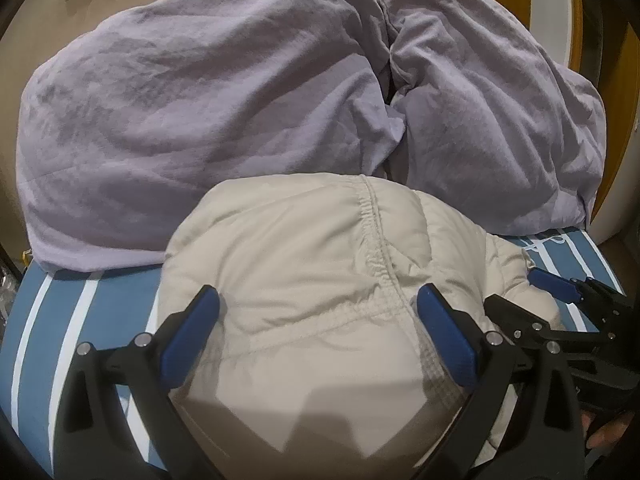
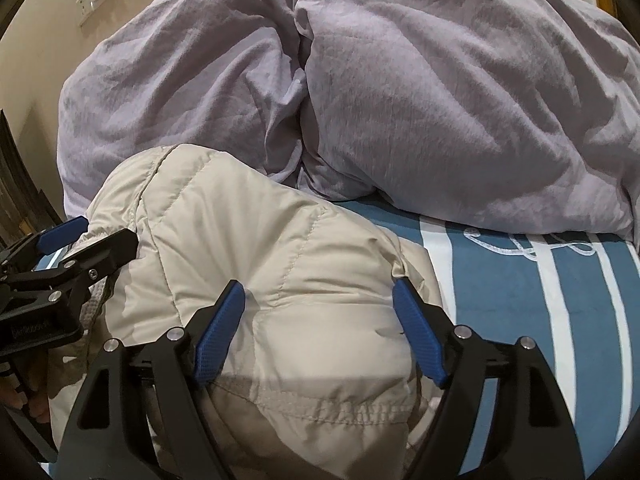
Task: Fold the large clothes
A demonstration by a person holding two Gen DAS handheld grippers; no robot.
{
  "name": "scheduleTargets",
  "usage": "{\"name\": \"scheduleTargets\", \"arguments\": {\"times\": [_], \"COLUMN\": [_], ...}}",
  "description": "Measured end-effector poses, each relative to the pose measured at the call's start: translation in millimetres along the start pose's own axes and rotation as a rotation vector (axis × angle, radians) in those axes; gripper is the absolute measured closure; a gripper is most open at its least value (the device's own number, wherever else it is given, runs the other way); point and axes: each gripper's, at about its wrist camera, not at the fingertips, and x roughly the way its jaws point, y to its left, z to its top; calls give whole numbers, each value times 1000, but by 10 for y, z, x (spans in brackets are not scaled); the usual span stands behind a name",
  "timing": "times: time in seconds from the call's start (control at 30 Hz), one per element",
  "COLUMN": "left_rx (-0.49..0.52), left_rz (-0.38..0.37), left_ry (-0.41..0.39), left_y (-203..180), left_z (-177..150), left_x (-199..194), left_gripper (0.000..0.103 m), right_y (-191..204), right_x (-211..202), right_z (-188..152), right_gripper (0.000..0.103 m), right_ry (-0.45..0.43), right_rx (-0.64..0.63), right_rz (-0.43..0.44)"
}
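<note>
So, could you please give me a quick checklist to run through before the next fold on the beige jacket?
1. Left tool open: ok, blue pads spread apart over the beige jacket, not pinching it.
2. Right tool open: ok, jaws apart with the jacket's quilted fabric bulging between them.
3. Jacket fully on the striped bed sheet: cannot tell, its near edge is hidden under the tools.
4. Fold lying flat: not ok, the jacket is puffed up and rumpled.
5. Room behind: not ok, the lilac duvet is heaped right against the jacket's far edge.
6. Tools apart from each other: ok, side by side with a gap.
</note>
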Motion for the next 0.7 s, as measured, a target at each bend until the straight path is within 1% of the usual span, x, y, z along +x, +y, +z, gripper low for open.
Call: {"name": "scheduleTargets", "arguments": {"times": [0.03, 0.1, 0.17, 0.2, 0.37, 0.53, 0.7], "left_rx": [-15, -39, -54, -54, -69, -99, -113], "left_rz": [-5, -16, -19, -18, -24, -46, -73], "left_ry": [2, 5, 14, 17, 7, 14, 36], "left_y": [22, 56, 96, 113, 213, 262, 211], "left_z": [-4, -18, -62, -90, -249, -465, -731], "left_x": [-58, -151, -287, -363, -771, -1154, -1486], "left_gripper": [4, 4, 4, 4, 4, 4, 4], "right_y": [5, 3, -3, -4, 13, 80, 221], "right_x": [-56, -150, -267, -346, -705, -975, -1303], "right_z": [9, 4, -22, -44, -187, -399, -672], "right_gripper": [23, 15, 14, 12, 6, 4, 3], "right_ry": [10, 20, 25, 27, 30, 92, 106], "right_rx": [2, 9, 19, 21, 22, 24, -10], "right_rz": [-6, -14, -11, -12, -13, -32, -39]}}
